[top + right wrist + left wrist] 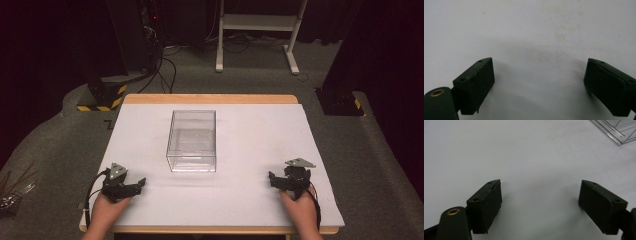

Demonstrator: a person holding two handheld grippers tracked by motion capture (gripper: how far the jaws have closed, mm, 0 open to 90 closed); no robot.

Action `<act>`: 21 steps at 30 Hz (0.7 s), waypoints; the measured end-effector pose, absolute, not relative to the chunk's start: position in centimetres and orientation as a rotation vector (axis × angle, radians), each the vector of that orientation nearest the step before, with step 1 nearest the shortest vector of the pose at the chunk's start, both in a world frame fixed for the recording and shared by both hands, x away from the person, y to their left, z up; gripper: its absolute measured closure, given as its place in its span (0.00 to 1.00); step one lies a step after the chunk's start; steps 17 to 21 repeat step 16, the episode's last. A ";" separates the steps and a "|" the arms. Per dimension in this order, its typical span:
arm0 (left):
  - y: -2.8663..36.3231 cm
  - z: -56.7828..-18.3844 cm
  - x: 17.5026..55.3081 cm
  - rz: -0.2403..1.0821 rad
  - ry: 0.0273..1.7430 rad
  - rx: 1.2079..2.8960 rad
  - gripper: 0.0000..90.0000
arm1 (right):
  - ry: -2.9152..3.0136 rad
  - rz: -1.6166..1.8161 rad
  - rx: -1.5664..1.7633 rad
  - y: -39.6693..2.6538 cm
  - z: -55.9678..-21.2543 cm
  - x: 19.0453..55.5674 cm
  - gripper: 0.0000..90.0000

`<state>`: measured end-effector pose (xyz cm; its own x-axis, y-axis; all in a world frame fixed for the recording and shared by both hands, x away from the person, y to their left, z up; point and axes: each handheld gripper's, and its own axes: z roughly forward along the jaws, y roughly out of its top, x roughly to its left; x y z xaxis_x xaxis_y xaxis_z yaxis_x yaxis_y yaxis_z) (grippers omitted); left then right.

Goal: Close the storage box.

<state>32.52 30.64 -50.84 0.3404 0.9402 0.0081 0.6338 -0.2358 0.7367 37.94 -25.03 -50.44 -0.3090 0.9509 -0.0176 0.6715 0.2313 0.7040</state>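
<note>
A box [192, 141] sits at the tabletop's [250, 200] centre, the left gripper [140, 184] lower left, the right gripper [272, 179] lower right.

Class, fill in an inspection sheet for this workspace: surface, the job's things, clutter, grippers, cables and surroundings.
Surface: white sheet over a wooden table; faint stains in the right gripper view.
Job's things: clear plastic box upright at the centre, nothing seen inside.
Clutter: nothing seen on the sheet.
Grippers: left gripper and right gripper both open, nothing between the jaws, each apart from the box.
Cables: one trails from each gripper; more cables lie on the floor beyond the table.
Surroundings: grey carpet, white frame, black-and-yellow striped base.
</note>
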 end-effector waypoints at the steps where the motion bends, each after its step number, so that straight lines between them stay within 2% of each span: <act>1: 30.7 -50.8 32.5 0.609 1.369 1.969 0.21 | 2.063 0.834 1.488 -25.0 -50.4 37.9 0.10; 8: 30.6 -50.9 32.6 0.597 1.357 1.979 0.17 | 2.064 0.833 1.484 -25.0 -50.4 37.9 0.11; 21: 30.6 -50.9 32.6 0.595 1.358 1.979 0.17 | 2.062 0.833 1.483 -25.0 -50.4 37.9 0.11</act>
